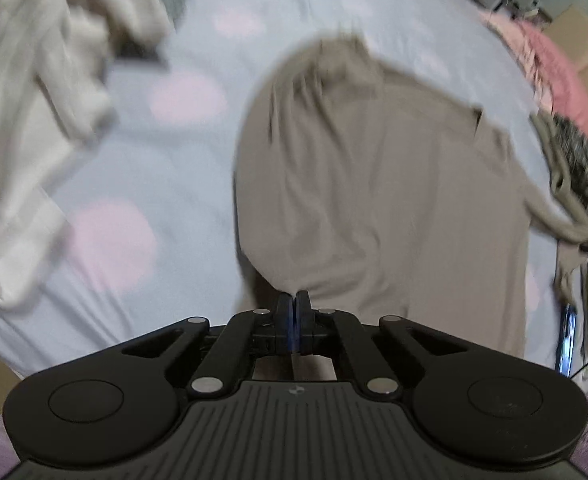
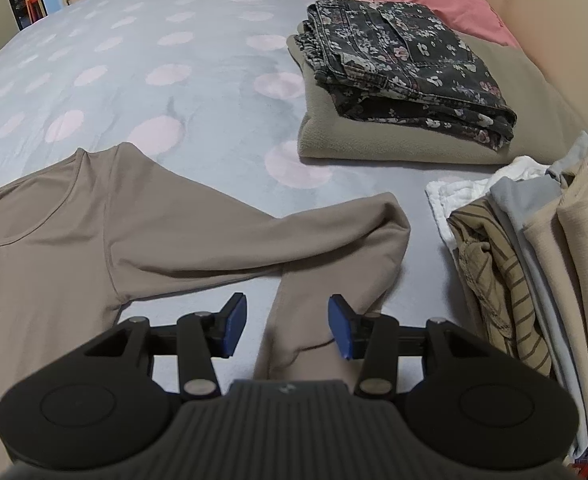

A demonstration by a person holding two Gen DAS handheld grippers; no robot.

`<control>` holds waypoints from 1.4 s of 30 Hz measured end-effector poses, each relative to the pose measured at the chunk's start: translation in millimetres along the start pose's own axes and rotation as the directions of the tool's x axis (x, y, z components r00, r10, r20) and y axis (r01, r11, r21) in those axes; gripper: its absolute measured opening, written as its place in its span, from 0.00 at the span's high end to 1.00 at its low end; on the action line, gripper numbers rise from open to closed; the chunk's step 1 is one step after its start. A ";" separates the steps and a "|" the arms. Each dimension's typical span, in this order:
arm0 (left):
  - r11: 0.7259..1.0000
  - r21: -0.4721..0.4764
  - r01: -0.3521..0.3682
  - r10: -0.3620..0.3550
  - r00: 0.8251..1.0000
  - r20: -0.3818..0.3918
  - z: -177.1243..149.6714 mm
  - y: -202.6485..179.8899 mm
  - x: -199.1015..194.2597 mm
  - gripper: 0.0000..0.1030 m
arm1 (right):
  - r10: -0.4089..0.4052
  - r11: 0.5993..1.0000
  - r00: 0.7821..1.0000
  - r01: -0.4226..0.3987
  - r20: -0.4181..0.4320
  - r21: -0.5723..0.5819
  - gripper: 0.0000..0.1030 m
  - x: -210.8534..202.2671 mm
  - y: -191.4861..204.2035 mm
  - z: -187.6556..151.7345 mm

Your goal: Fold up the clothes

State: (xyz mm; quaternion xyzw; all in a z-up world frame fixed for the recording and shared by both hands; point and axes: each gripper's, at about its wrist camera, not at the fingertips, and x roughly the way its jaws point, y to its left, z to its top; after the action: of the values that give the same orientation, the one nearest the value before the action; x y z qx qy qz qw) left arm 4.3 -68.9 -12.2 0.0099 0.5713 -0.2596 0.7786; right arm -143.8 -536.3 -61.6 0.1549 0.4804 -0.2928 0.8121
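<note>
Taupe shirt [image 2: 54, 240] lying spread on bed [image 2: 174, 92]; left tongs [image 1: 293, 300] pinching its hem, right tongs [image 2: 288, 326] gaping around sleeve [image 2: 326, 248]. Right view alone showing folded stack [image 2: 406, 80], clothes pile [image 2: 534, 260]; left view, cream garment [image 1: 34, 100].

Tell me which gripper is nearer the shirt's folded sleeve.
Right. The right gripper hangs open over the sleeve; the left gripper is shut on the shirt's body, away from it.

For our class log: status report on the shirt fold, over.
Left gripper shut on taupe shirt. Right gripper open over sleeve. Nothing blocking.
</note>
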 end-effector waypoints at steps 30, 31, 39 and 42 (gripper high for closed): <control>0.866 0.015 -0.500 0.478 0.836 0.268 184.0 120.7 -5.5 0.83 | -0.063 0.998 0.997 0.063 -0.042 0.007 0.53 29.5 -4.9 14.0; 0.867 0.014 -0.499 0.474 0.831 0.292 182.8 116.6 -10.8 0.70 | -0.058 0.998 0.998 0.058 -0.036 0.010 0.53 28.8 -4.9 15.2; 0.904 0.168 -0.393 0.304 0.867 0.395 196.7 49.6 -15.9 0.55 | 0.069 0.996 0.997 -0.068 0.017 -0.053 0.53 19.8 17.2 39.6; 0.922 0.254 -0.292 0.199 0.921 0.336 209.1 20.3 16.6 0.55 | 0.131 0.988 0.991 -0.128 0.023 -0.089 0.53 23.8 33.1 49.1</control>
State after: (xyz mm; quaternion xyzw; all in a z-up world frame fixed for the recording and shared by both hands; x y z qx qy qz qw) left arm 201.2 -123.1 39.8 0.1599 0.3931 -0.2408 0.8729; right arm -80.6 -544.4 -59.2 0.1459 0.4700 -0.2203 0.8422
